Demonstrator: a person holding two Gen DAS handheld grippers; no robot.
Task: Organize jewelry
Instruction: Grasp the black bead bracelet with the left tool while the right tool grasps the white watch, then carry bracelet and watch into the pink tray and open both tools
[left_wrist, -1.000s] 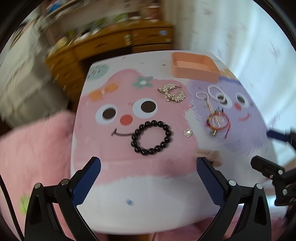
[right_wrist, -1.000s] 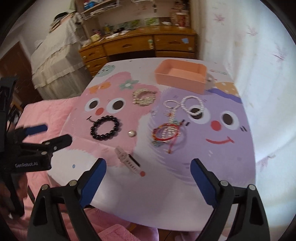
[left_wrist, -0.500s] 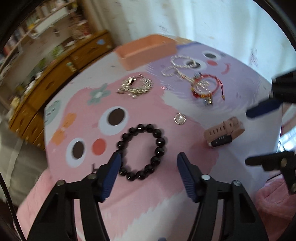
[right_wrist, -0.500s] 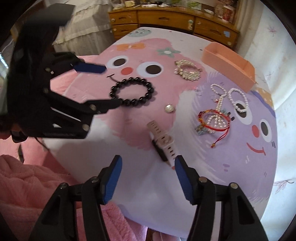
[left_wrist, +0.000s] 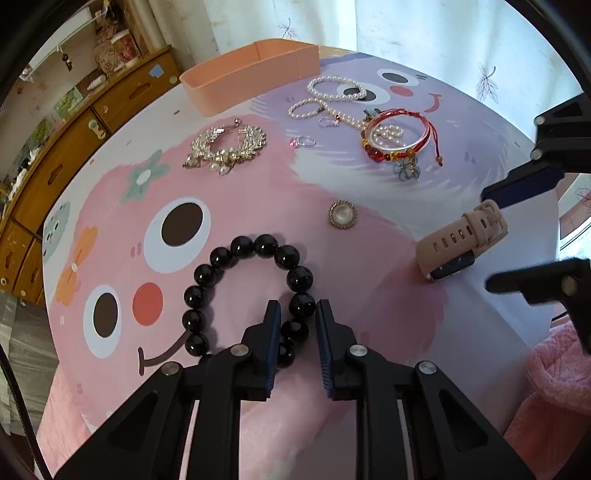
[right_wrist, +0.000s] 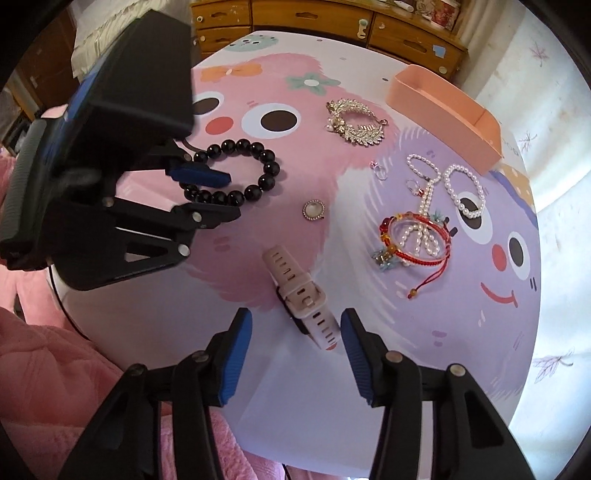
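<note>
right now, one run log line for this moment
left gripper: closing on black bead bracelet | right gripper: open around watch | tray: empty

Over the last second we have brought both grippers down from well above the table and in close to the jewelry. Our left gripper (left_wrist: 297, 317), spread wide 1 second ago and half as wide 0.5 seconds ago, now has its 2 fingers drawn in around the near right beads of the black bracelet (left_wrist: 248, 295), 1 bead between the pads. Our right gripper (right_wrist: 295, 332) has narrowed too and moved forward: the watch (right_wrist: 301, 295), ahead of its tips 0.5 seconds ago, now lies with its near strap between the 2 still parted fingers.
</note>
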